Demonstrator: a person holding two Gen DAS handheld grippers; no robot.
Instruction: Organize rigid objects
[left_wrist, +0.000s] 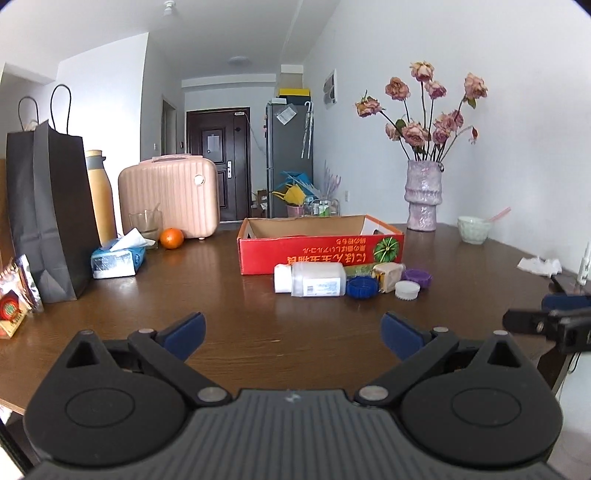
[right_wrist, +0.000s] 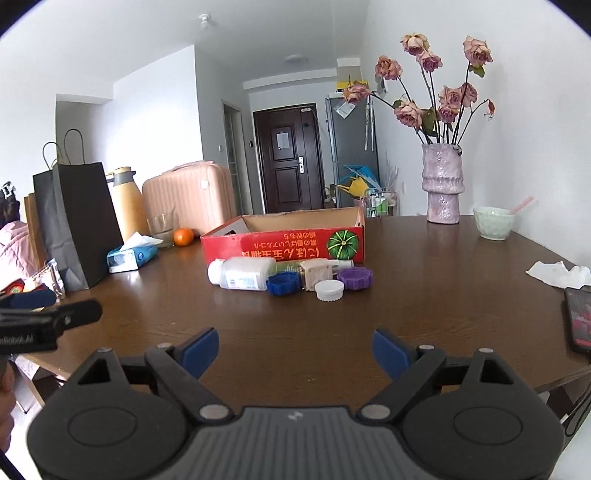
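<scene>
Approach step, nothing grasped yet. Left gripper (left_wrist: 293, 334) jaws spread wide, empty, hovering over the near part of the wooden table (left_wrist: 258, 325); right gripper (right_wrist: 295, 350) likewise spread and empty.

Task items sit in a tight cluster mid-table, just in front of the red cardboard box (right_wrist: 284, 242) — box looks empty as far as its inside shows. Cluster, left to right: white pill bottle (right_wrist: 242, 275) lying on its side, blue cap (right_wrist: 283, 284), beige cube-like block (right_wrist: 314, 273), white cap (right_wrist: 329, 290), purple cap (right_wrist: 354, 277); a green-labelled tube behind them is mostly hidden.

Next move, my read: carry one gripper forward to an outer piece — the bottle or the white cap — close across it, lift over the box's near wall. Pieces touch or nearly touch, so jaws may nudge neighbours.
</scene>
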